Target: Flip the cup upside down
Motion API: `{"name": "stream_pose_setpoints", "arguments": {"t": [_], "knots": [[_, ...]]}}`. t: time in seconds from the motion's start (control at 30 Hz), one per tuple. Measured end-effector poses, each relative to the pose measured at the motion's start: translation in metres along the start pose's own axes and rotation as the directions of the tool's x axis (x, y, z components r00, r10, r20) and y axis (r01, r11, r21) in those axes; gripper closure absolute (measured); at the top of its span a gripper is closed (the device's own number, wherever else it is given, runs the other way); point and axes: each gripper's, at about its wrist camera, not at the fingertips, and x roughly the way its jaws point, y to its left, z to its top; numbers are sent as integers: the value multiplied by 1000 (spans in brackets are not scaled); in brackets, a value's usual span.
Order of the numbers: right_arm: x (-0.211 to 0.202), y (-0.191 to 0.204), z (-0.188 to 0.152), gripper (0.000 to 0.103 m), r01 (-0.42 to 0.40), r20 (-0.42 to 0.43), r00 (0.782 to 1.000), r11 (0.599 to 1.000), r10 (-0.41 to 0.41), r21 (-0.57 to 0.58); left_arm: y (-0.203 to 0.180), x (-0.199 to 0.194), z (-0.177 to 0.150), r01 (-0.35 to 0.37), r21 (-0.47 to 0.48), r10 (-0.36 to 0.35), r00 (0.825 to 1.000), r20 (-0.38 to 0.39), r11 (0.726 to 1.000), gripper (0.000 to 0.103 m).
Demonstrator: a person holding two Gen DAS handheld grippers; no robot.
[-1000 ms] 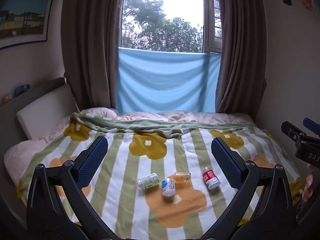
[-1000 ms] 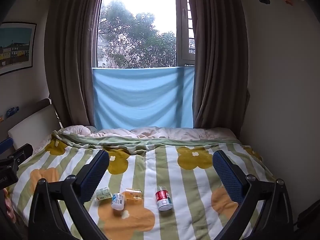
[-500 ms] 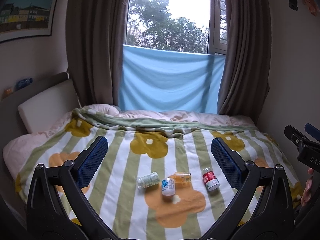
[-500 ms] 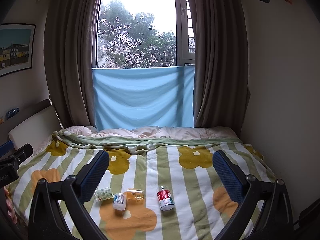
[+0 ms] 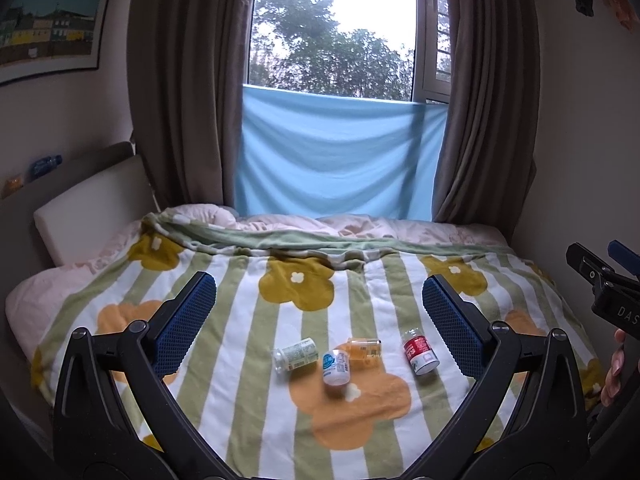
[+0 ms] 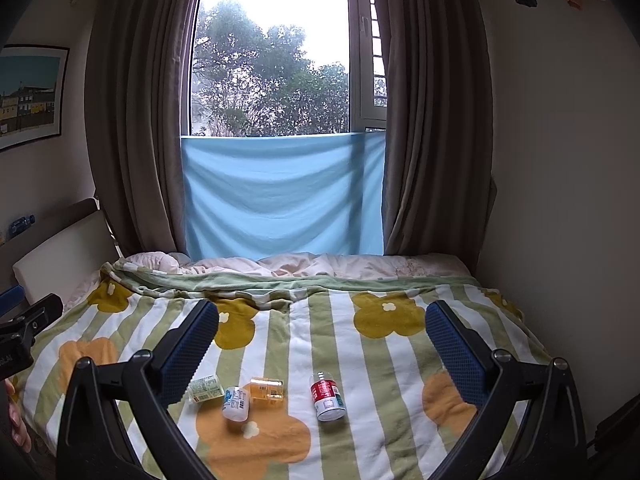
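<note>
Both grippers, left gripper [image 5: 318,312] and right gripper [image 6: 322,334], hover spread wide and empty above the striped blanket [image 6: 384,364]. No cup identifiable; four small containers lie on their sides, the red-labelled one [image 6: 327,397] apart from the other three. Judgement: pick one target, descend squarely, close across its body, not its cap.

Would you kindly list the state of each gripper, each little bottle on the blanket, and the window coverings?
Left gripper: open, holds nothing.
Right gripper: open, holds nothing.
Red-labelled small bottle: lying on its side.
Blue-labelled white bottle: lying on its side.
Green-labelled pale bottle: lying on its side.
Amber clear bottle: lying on its side.
Brown curtains: drawn apart.
Light blue cloth: hanging across the lower window.
</note>
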Motion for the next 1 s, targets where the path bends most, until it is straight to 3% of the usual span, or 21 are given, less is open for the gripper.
{"name": "stream_pose_setpoints", "arguments": {"t": [0.43, 0.73, 1.0], "knots": [[1, 3, 0, 0, -6, -6, 1000, 1000, 6, -1, 2, 2, 0, 16, -4, -16, 1000, -11, 1000, 0], [0, 5, 0, 0, -9, -4, 1000, 1000, 9, -3, 2, -5, 1, 12, -16, -11, 999, 47, 1000, 0], [0, 10, 1, 0, -17, -9, 1000, 1000, 17, -2, 5, -5, 1, 8, -40, -6, 999, 48, 999, 0]]}}
